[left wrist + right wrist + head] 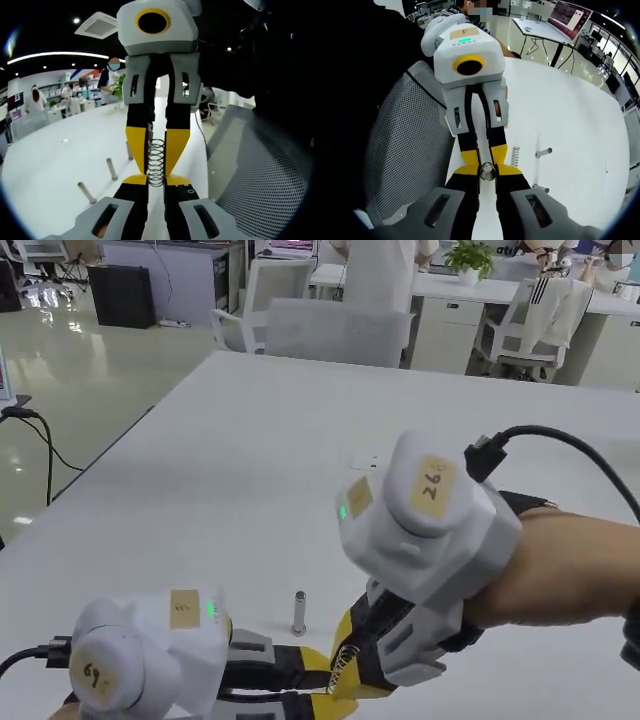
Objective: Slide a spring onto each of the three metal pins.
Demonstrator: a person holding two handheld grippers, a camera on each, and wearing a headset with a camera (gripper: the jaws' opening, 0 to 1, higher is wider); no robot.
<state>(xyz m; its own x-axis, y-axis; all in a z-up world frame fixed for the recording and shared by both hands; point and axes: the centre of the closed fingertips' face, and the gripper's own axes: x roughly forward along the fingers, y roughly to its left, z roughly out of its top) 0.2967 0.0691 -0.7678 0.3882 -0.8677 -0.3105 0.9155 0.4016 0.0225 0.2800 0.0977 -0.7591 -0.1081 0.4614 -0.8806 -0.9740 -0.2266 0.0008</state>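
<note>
Head view: white workbench (250, 470) with open surface beyond; one upright cylindrical steel pin (299, 612) stands near the front edge.
Left gripper view: three pins. The left gripper (156, 182) and right gripper (156, 169) both clamp one coiled wire spring (156, 155).
Right gripper view: two pins; a second spring (515, 156) lies loose.

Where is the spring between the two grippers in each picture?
Head view: spring at bottom centre, between the yellow jaws.
Left gripper view: spring in the middle, lying lengthwise between the jaws.
Right gripper view: spring low centre, seen nearly end-on at the jaw tips.
Shared landmark: the metal pins standing close by.
</note>
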